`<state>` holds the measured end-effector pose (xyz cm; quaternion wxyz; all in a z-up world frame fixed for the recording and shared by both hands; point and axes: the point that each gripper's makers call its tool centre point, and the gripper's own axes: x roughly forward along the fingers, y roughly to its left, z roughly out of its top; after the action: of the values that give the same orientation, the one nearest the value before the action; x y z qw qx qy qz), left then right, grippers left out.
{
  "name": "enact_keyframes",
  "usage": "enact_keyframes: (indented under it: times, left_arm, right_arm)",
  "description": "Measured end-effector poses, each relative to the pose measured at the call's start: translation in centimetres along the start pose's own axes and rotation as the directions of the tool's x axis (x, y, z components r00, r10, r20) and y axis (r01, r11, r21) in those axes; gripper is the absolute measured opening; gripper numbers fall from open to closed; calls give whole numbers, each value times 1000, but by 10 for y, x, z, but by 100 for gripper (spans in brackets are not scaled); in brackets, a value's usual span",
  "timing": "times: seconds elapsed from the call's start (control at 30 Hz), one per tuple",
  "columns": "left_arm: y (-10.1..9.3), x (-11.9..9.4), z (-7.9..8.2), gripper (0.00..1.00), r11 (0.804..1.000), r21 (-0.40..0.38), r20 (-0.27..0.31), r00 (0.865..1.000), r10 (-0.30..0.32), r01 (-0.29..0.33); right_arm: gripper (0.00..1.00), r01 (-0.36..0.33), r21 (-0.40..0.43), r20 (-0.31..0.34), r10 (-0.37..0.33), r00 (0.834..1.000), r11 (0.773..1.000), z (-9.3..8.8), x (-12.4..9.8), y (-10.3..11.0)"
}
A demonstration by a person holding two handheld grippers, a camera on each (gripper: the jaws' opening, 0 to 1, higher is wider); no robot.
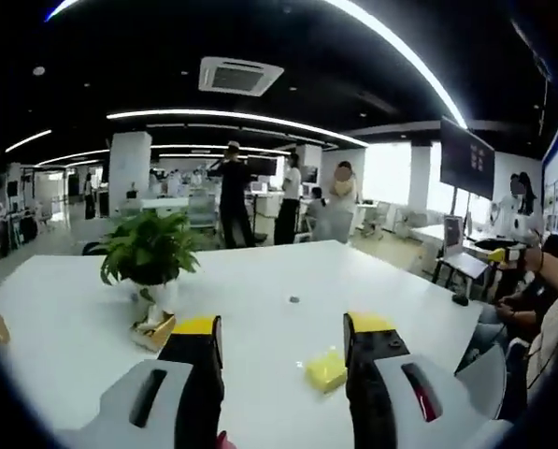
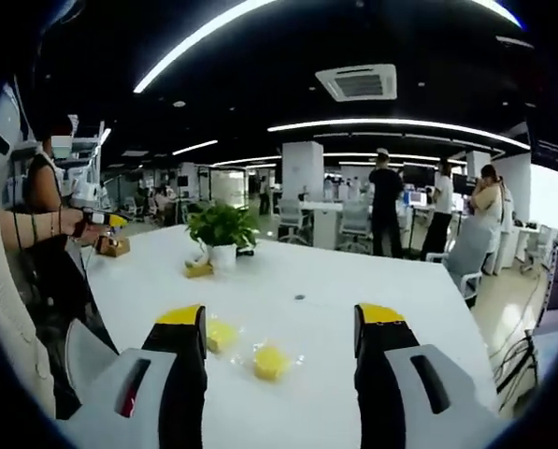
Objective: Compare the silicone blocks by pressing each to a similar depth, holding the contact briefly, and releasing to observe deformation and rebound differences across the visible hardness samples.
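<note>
Left gripper view: the left gripper (image 1: 283, 341) hovers above the white table (image 1: 260, 281), jaws spread, nothing between them. One yellow silicone block (image 1: 326, 369) lies on the table at 5 o'clock, just beside the right-hand jaw. A potted plant (image 1: 150, 257) stands at 9 o'clock.

Right gripper view: the right gripper (image 2: 280, 332) is likewise spread and empty. Two yellow blocks lie on the table, one (image 2: 270, 361) between the jaws, one (image 2: 221, 335) beside the left-hand jaw.
</note>
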<state>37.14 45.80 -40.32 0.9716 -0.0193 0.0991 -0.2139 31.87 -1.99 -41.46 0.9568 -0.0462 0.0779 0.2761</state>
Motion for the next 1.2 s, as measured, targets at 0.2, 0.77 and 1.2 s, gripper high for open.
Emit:
enact_keyframes:
  times: [0.2, 0.77, 1.2]
  left_arm:
    - [-22, 52, 49, 46, 993, -34, 74, 991, -114, 116]
    - [-114, 162, 94, 54, 889, -244, 51, 920, -387, 388]
    - [-162, 249, -35, 59, 823, -462, -160, 882, -443, 330]
  right_arm:
    - [59, -6, 11, 7, 6, 1000, 1000, 2, 11, -11]
    - [59, -46, 67, 12, 45, 999, 997, -13, 42, -27]
    - [58, -43, 159, -7, 45, 999, 986, -47, 60, -51]
